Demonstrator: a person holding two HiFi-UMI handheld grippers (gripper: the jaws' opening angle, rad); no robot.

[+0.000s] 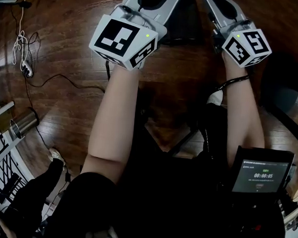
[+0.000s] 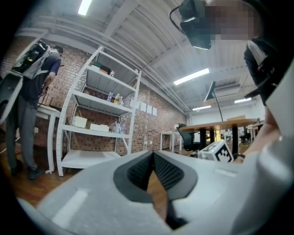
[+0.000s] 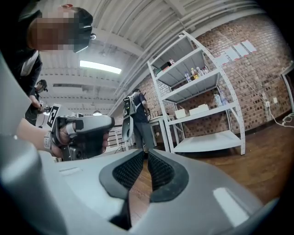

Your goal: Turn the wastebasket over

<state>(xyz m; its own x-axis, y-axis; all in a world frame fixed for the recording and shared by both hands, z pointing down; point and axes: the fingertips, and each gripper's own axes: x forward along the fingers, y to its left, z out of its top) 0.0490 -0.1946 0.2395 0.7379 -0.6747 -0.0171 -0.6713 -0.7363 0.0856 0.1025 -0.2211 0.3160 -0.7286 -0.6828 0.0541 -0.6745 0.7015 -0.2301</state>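
Observation:
In the head view both grippers are held level over the wooden floor, and their tips are cut off by the top edge. The left gripper (image 2: 153, 155) is shut, pads meeting at the tips with nothing between them. The right gripper (image 3: 146, 156) has its pads a narrow slit apart, also with nothing between. A dark boxy thing (image 1: 182, 23) sits on the floor between the two grippers; I cannot tell whether it is the wastebasket. A shiny metal cylinder (image 1: 23, 123) lies on its side at the far left. Neither gripper touches either one.
Cables and a power strip (image 1: 24, 66) trail across the floor at the left. A dark chair (image 1: 289, 96) stands at the right. A white shelf rack (image 2: 98, 119) lines the brick wall, with a person wearing a backpack (image 2: 27, 87) beside it. Tables (image 2: 225, 125) stand further back.

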